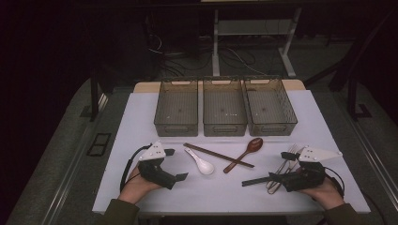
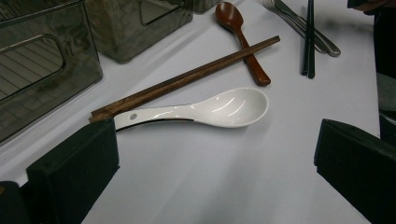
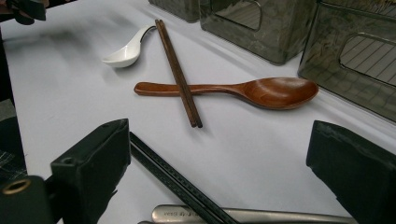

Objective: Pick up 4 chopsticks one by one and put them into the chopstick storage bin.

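Note:
My left gripper (image 1: 174, 164) rests on the white table near its left front and is open, with nothing between its jaws (image 2: 215, 186). Just ahead of it lies a white ceramic spoon (image 2: 224, 107) (image 1: 201, 163), beside a pair of brown chopsticks (image 2: 187, 79) (image 1: 218, 155). These chopsticks cross a wooden spoon (image 3: 243, 90) (image 1: 245, 153). My right gripper (image 1: 281, 166) is open at the right front (image 3: 219, 186). Black chopsticks (image 3: 173, 177) (image 1: 257, 180) and metal cutlery handles (image 3: 243, 215) (image 1: 281, 171) lie on the table between its jaws, unpressed.
Three grey see-through bins (image 1: 176, 110) (image 1: 224, 110) (image 1: 271, 110) stand side by side at the back of the table, all without contents. The white table cover (image 1: 141, 122) ends at a front edge close to the person's hands.

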Demonstrator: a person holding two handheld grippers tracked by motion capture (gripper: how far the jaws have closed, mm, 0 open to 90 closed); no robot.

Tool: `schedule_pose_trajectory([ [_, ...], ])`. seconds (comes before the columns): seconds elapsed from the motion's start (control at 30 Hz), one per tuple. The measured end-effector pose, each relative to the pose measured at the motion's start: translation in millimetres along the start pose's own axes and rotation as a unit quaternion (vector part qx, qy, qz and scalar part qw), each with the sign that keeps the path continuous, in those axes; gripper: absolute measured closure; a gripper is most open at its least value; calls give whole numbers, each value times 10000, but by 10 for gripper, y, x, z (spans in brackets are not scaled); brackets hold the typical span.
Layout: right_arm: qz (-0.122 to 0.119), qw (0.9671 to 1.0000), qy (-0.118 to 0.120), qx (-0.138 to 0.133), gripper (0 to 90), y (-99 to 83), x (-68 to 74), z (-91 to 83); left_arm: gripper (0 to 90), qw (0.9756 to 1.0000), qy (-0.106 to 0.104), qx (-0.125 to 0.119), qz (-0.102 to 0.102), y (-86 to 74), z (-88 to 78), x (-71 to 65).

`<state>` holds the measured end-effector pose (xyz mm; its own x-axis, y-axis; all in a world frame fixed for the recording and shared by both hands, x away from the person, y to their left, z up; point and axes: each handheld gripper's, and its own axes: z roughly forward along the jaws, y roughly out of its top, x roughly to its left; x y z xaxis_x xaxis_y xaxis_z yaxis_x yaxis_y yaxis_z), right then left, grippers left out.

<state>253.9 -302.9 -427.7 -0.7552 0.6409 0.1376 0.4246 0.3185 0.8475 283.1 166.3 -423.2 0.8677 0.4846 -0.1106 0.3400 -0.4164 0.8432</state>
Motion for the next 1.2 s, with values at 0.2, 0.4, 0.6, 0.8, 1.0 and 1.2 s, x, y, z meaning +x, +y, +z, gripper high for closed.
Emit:
schedule_pose_trajectory([
  [0.2,-19,10000,11,9,60,9,-2,-5,0,10000,-18,-2,-16,0,0,-6],
  [0.4,-41,10000,20,39,60,16,-9,-10,0,10000,-45,-17,-24,-2,-1,-1],
  [0.6,-181,9996,88,215,60,35,-13,-10,0,9999,-58,-37,-76,1,0,-5],
  [0.8,-276,9981,200,515,60,50,-24,22,0,10000,-53,-39,-55,-2,-7,-22],
  [1.0,-364,9967,161,711,61,89,-27,49,0,9999,-81,-85,-58,-4,-25,-27],
  [1.2,-473,9944,232,914,61,122,-45,52,0,9999,-105,-84,-42,-6,-24,-37],
])
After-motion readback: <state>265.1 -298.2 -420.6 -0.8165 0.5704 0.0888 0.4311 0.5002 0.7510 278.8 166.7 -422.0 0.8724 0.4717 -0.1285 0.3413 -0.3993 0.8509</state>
